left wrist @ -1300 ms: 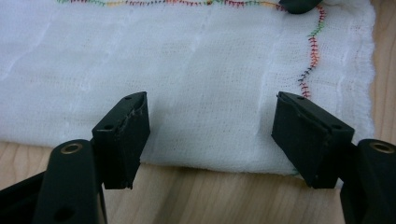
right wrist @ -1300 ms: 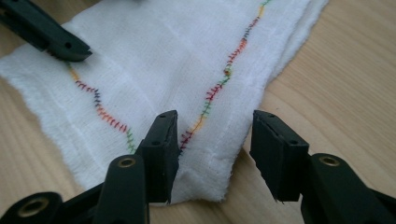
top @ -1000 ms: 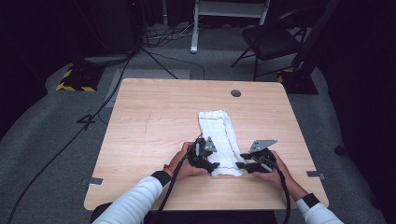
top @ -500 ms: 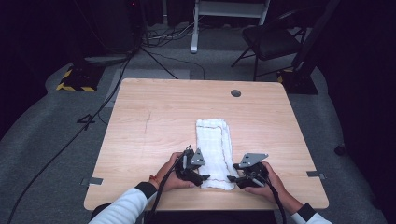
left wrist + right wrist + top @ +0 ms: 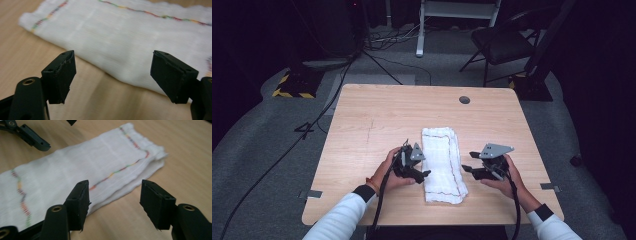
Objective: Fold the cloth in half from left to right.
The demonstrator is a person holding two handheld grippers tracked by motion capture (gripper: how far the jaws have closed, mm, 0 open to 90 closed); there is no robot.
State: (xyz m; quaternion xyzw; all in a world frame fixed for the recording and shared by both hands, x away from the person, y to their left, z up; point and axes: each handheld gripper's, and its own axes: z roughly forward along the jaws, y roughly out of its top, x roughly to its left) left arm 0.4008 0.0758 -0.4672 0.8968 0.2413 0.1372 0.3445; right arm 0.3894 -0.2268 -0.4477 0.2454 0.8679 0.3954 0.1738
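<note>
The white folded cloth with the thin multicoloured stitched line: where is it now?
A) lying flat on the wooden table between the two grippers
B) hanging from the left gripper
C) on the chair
A: the white folded cloth lies flat on the wooden table, between the open left gripper and right gripper.

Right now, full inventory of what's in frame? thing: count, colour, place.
towel: 1, white with a multicoloured stitched line, folded long, flat on the near middle of the table
table: 1, light wood, centre
grommet: 1, dark round, table's far right part
chair: 1, black, floor beyond the table's far right corner
floor cables: several, black, left of the table
hazard-striped block: 1, yellow and black, floor far left
left gripper: 1, black, jaws open, left of the towel
right gripper: 1, black, jaws open, right of the towel
</note>
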